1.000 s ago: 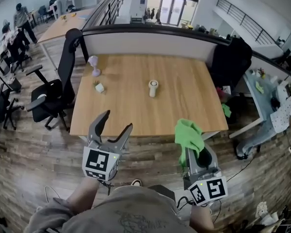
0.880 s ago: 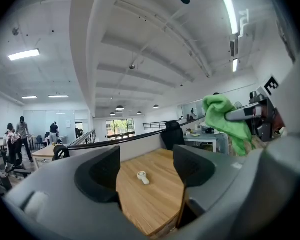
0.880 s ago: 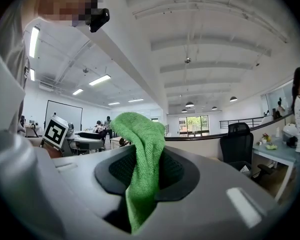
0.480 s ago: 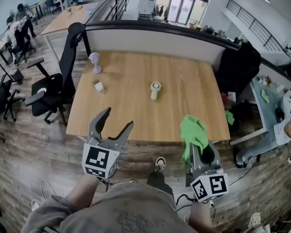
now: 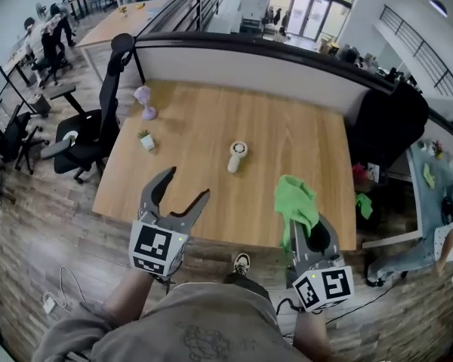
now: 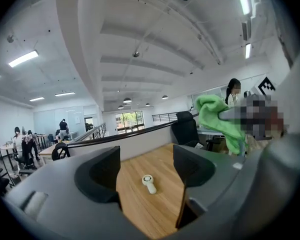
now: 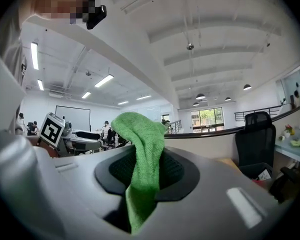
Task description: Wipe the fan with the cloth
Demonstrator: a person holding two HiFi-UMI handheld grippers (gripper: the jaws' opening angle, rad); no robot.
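**Green cloth pinched in the right gripper, fan lying untouched on the table**

The only container in sight is a small white pot (image 5: 146,141) with a green plant in it. It stands on the left part of the light wooden table (image 5: 302,142), near a small purple ornament (image 5: 144,102).

The person holds both grippers out in front of the body, low over the table's near edge, with the marker cubes turned up toward the head camera. The left gripper (image 5: 185,185) tilts slightly to the right. Its jaws stand wide apart with nothing between them but the view of the table beyond. The right gripper (image 5: 305,231) points forward, its jaws closed on the green terry cloth (image 7: 142,149). The cloth bunches up above the jaw tips and hangs down between them.

The small white handheld fan (image 5: 236,155) lies flat near the middle of the table, well apart from both grippers. In the left gripper view it shows far off, framed between the open jaws.
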